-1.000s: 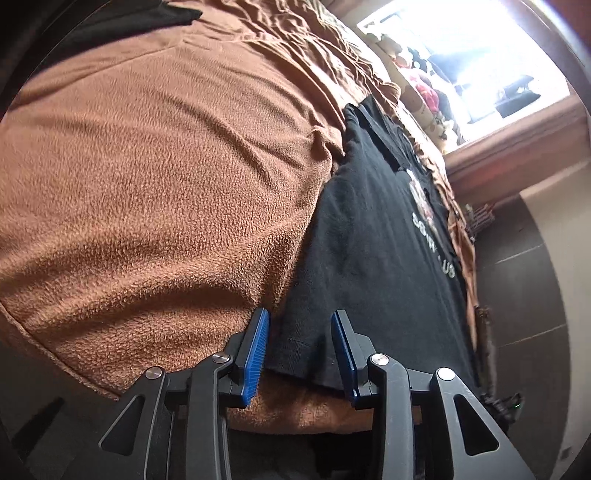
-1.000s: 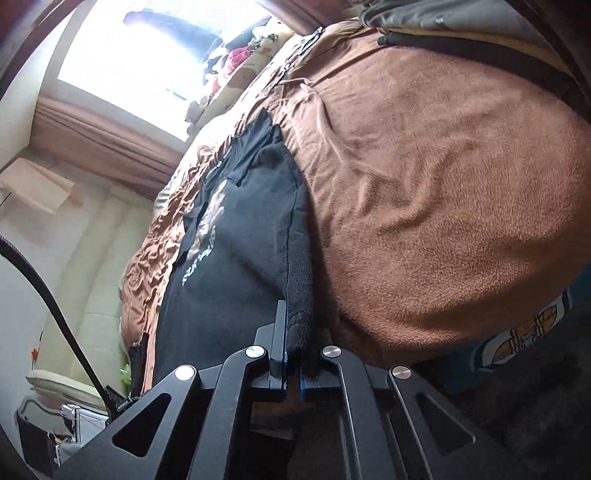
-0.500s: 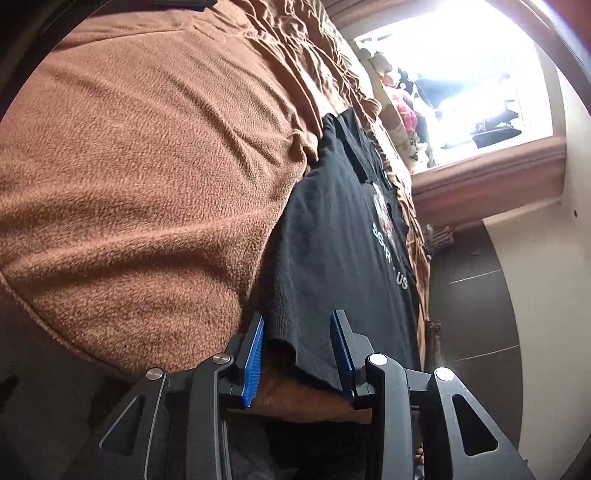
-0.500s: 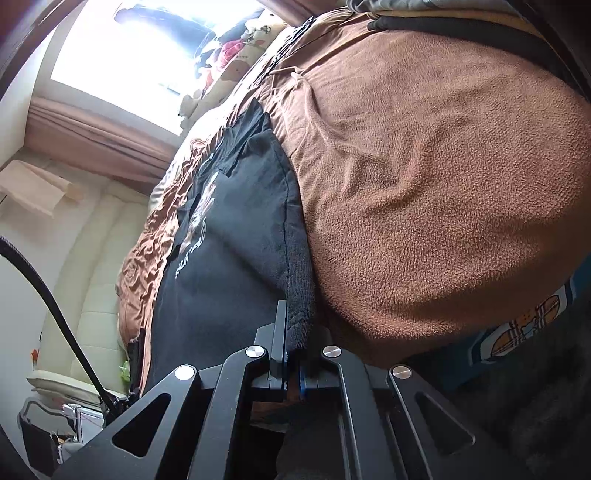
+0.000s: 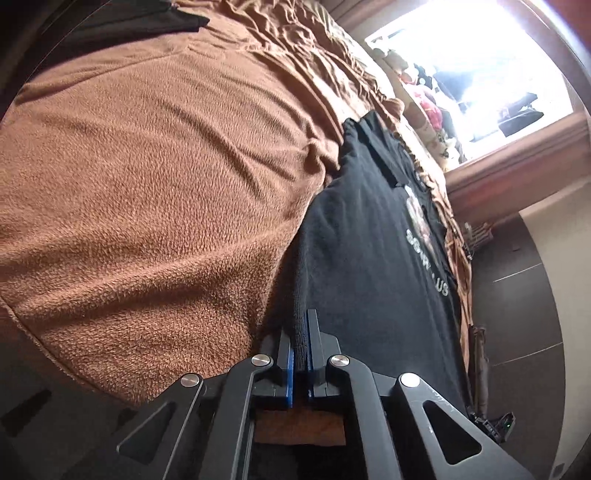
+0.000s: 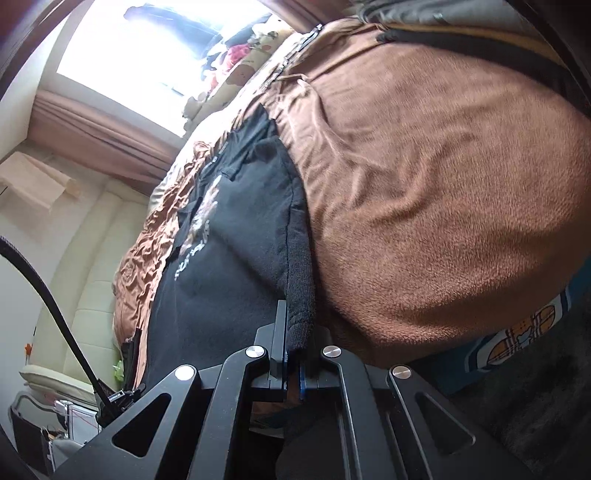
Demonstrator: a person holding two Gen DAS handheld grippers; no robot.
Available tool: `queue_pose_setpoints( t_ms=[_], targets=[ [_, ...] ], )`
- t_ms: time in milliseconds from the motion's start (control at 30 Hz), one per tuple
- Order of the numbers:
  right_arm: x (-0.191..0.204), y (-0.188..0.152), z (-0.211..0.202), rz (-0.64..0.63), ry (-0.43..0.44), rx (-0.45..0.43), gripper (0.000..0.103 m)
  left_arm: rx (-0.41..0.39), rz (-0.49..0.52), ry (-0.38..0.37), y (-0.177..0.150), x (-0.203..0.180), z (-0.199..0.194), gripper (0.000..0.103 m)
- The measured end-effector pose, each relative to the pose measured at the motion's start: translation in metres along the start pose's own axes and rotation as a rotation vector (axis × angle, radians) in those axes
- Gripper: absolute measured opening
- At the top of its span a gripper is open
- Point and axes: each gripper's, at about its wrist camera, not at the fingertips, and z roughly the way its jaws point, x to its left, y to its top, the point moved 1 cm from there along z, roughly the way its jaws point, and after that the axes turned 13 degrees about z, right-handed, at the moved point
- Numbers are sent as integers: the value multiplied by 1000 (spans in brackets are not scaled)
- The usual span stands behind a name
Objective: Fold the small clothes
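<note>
A black T-shirt (image 5: 369, 258) with a white print lies flat on a brown fleece blanket (image 5: 147, 184) on a bed. My left gripper (image 5: 301, 339) is shut on the shirt's near hem corner, the black cloth pinched between its blue pads. In the right wrist view the same shirt (image 6: 229, 258) runs away from me, one side folded over. My right gripper (image 6: 295, 343) is shut on the shirt's ribbed hem edge at the other near corner.
The blanket (image 6: 443, 184) covers the bed on both sides of the shirt. Stuffed toys (image 5: 424, 110) sit below a bright window (image 5: 480, 66) at the far end. A dark garment (image 5: 129, 22) lies at the far left. A cream headboard (image 6: 74, 258) and dark floor (image 5: 517, 295) border the bed.
My left gripper was open around the shirt's hem corner and has closed on it. My right gripper stays shut on the other corner.
</note>
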Motion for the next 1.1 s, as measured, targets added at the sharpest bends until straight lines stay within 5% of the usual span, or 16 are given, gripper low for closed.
queue_pose_setpoints(
  t_ms=[533, 1100],
  targets=[
    [29, -9, -64, -69, 90, -74, 0, -174, 84, -103, 11, -46, -83, 3],
    [35, -41, -142, -148, 179, -133, 0, -283, 153, -163, -19, -72, -167, 3]
  ],
)
